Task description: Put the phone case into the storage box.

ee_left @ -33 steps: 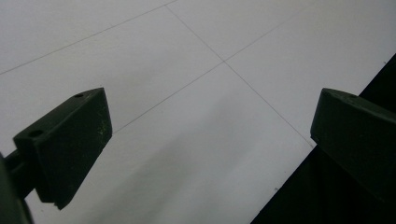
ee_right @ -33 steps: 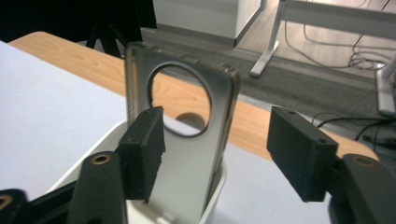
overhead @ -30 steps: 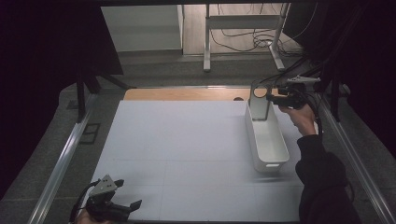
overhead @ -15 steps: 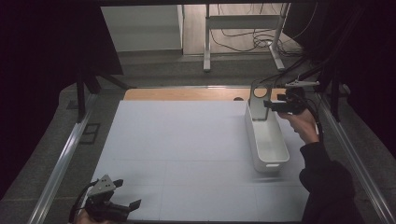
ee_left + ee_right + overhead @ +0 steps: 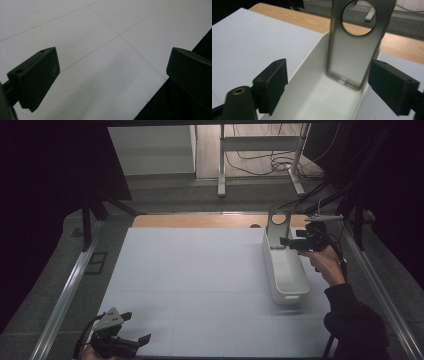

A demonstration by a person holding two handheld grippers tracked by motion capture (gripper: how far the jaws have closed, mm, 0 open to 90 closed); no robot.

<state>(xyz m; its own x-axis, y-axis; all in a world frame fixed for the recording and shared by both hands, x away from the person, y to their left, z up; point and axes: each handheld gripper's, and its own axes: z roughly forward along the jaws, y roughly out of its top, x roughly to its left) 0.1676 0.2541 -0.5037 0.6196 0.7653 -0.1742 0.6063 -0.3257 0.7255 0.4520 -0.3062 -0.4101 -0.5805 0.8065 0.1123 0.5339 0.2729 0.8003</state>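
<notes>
A white table (image 5: 200,270) fills the centre of the high view, its sheet marked by thin seams and bare across the middle and left. A strip of bare wood (image 5: 200,221) shows along its far edge at upper centre, and metal rails (image 5: 65,295) run down both sides, with grey floor beyond. A stand's legs (image 5: 222,165) and loose cables (image 5: 260,160) lie on the floor at the top of the frame.

At right of centre a long white bin (image 5: 287,275) sits on the table, its length running away from the camera, close to the right edge of the sheet. A grey metal plate (image 5: 278,227) with a round hole near its top stands upright in the bin's far end, leaning against the end wall; in the right gripper view it rises at upper centre (image 5: 354,50) above the bin's open floor (image 5: 322,100).

The right claw (image 5: 286,242) hovers over the bin's far end, just in front of the plate. Its jaws have just been opening and stand spread, the plate between them but apart from both pads.

At lower left the left claw (image 5: 134,330) is held low over the table's near edge, jaws wide and empty. Its own view shows the sheet's edge crossing the lower right corner into darkness.

No writing can be read.
</notes>
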